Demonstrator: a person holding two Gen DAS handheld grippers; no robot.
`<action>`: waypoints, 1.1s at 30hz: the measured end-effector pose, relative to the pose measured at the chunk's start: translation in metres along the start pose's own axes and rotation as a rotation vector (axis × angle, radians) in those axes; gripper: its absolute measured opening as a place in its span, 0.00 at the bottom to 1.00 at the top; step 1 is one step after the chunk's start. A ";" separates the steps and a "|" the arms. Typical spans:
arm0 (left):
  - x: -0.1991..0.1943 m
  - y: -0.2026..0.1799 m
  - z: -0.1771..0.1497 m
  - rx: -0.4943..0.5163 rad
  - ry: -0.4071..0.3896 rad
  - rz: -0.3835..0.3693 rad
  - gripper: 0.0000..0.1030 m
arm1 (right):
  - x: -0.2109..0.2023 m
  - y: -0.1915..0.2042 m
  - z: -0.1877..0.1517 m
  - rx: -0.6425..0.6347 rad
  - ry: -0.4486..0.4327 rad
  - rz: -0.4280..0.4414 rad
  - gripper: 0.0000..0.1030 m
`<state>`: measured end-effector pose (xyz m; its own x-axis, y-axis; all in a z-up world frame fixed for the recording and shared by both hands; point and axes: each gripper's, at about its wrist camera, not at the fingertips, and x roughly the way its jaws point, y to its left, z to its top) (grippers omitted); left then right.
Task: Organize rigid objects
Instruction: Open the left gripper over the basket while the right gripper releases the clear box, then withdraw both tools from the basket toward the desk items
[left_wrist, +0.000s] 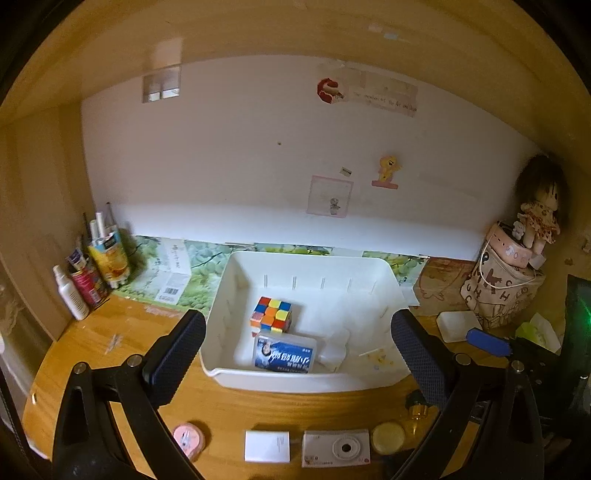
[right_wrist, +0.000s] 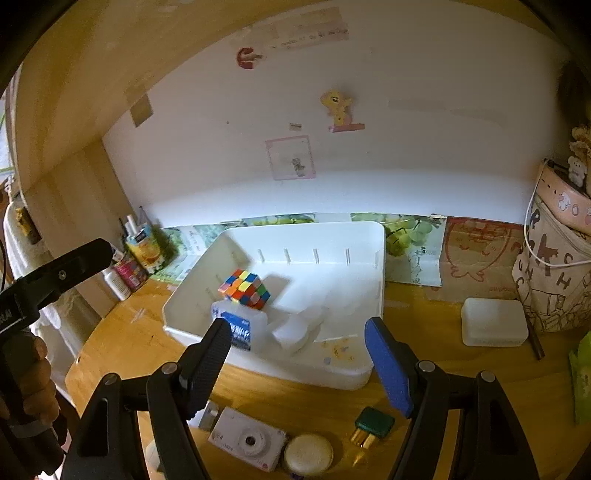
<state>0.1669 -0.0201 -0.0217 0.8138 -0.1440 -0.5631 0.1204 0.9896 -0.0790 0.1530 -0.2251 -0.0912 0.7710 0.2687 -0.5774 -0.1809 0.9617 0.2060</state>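
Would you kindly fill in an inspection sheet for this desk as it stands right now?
Surface: wooden desk, lit from above.
Job's things: white bin holds a colour cube, a blue-labelled box and a white block. On the desk in front of it: pink round tin, white card box, white toy camera, round yellow tin, green plug.
Clutter: bottles and tubes at left; translucent box and printed bag at right.
Grippers: left gripper and right gripper both open, nothing between the fingers.
Cables: nothing seen.
Surroundings: white wall with stickers; doll on the bag.
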 end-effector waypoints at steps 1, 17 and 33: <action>-0.003 0.000 -0.002 -0.003 -0.002 0.009 0.98 | -0.002 0.001 -0.001 -0.008 0.002 0.004 0.73; -0.057 0.014 -0.058 -0.111 0.017 0.183 0.98 | -0.027 0.013 -0.035 -0.069 0.096 0.092 0.73; -0.073 0.036 -0.102 -0.168 0.128 0.381 0.98 | -0.013 0.015 -0.085 -0.107 0.286 0.141 0.73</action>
<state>0.0539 0.0260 -0.0674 0.7040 0.2226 -0.6744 -0.2778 0.9603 0.0270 0.0883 -0.2095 -0.1474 0.5337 0.3897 -0.7505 -0.3488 0.9099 0.2244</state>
